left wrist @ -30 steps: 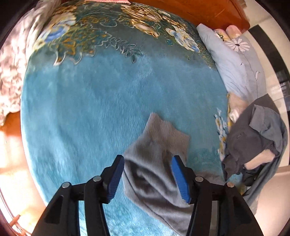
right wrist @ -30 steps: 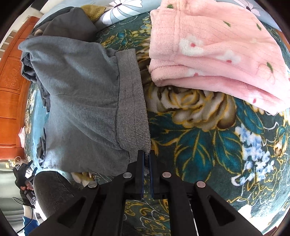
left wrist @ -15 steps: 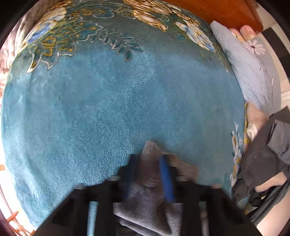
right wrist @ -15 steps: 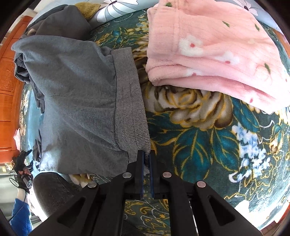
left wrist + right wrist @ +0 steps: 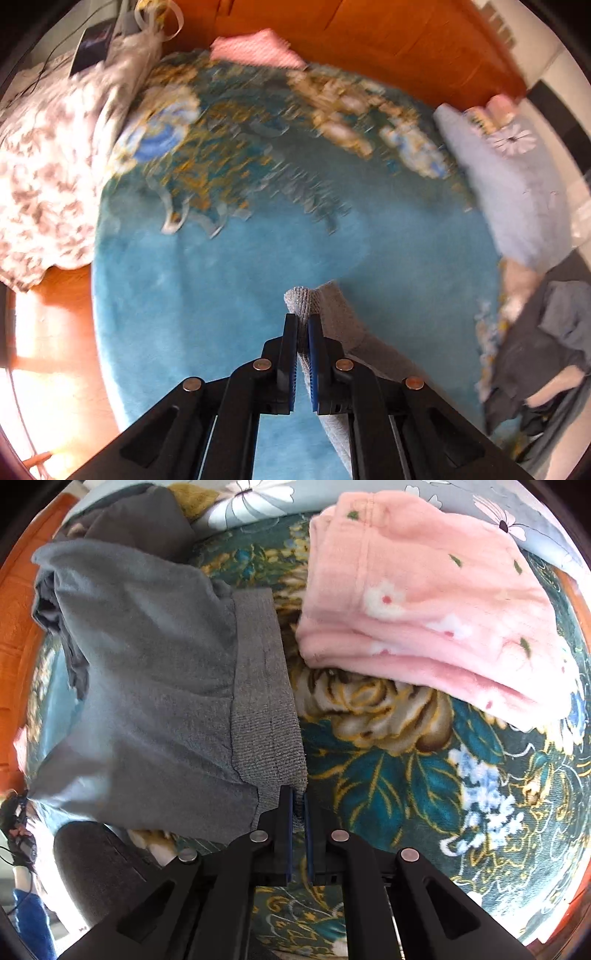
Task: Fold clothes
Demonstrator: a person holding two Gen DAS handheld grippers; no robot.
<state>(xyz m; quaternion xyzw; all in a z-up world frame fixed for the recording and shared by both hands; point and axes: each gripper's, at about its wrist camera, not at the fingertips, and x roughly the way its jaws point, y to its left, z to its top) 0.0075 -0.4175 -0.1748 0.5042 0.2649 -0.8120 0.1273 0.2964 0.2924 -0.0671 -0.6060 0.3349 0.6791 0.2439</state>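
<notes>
Left gripper (image 5: 303,321) now clamped on grey knit garment's (image 5: 334,314) ribbed cuff, right gripper (image 5: 298,797) pinching its ribbed hem.

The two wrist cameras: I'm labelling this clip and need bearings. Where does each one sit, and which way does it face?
Left wrist: on the left gripper, looking along its fingers across the teal blanket toward the wooden headboard; its black fingers pinch a ribbed grey cuff.
Right wrist: on the right gripper, facing the grey garment and folded pink blanket; its fingers clamp the ribbed hem.
Shared: the grey garment and floral teal blanket.
</notes>
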